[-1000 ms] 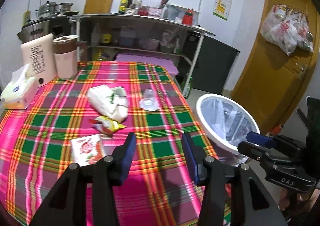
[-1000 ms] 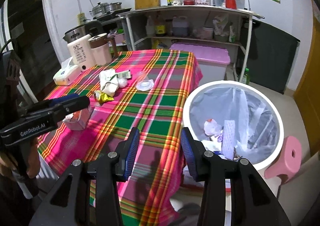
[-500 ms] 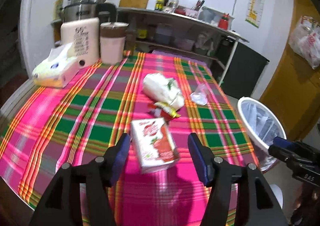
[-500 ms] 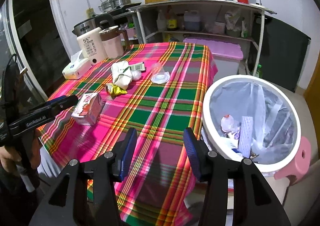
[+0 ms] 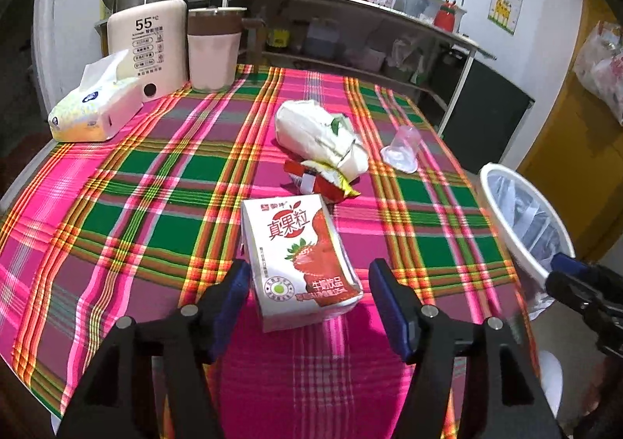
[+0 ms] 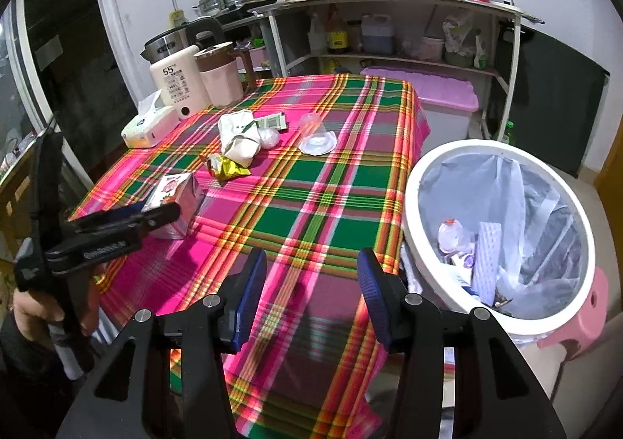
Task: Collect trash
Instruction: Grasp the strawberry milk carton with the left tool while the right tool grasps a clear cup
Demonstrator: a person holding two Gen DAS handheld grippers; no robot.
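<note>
Because the milk carton [image 5: 300, 256] lies flat near the table's front edge with its long sides facing outward, I have the left gripper [image 5: 307, 283] straddling its near end; the jaws are opening, spread wider than the carton, pads clear of both sides, nothing pinched yet.

1. Milk carton: strawberry print, lying on its back, at 6 o'clock on the tablecloth [image 5: 117, 225] in the left wrist view. It looks like the step in hand: closest piece of litter, so taken first.
2. Snack wrapper [image 5: 331, 186]: red and yellow, crumpled, just beyond the carton at 12 o'clock from it.
3. White bag [image 5: 319, 135]: bunched, touching the wrapper's far side.
4. Plastic cup [image 5: 403, 145]: clear, tipped on its lid, at 2 o'clock from the carton, apart from the bag.
5. Bin [image 6: 502, 229]: white rim, clear liner, some rubbish already inside; stands off the table's corner at 3 o'clock, low enough that things can be dropped in from table height.
6. Right gripper [image 6: 311, 279]: jaws spread, empty, hanging over the table's corner beside the bin, probably kept out of the left one's way.
7. Not litter, by my judgement, grouped at 10 to 11 o'clock along the back edge: tissue pack [image 5: 93, 108], water dispenser [image 5: 150, 46], pink jug [image 5: 214, 50].
</note>
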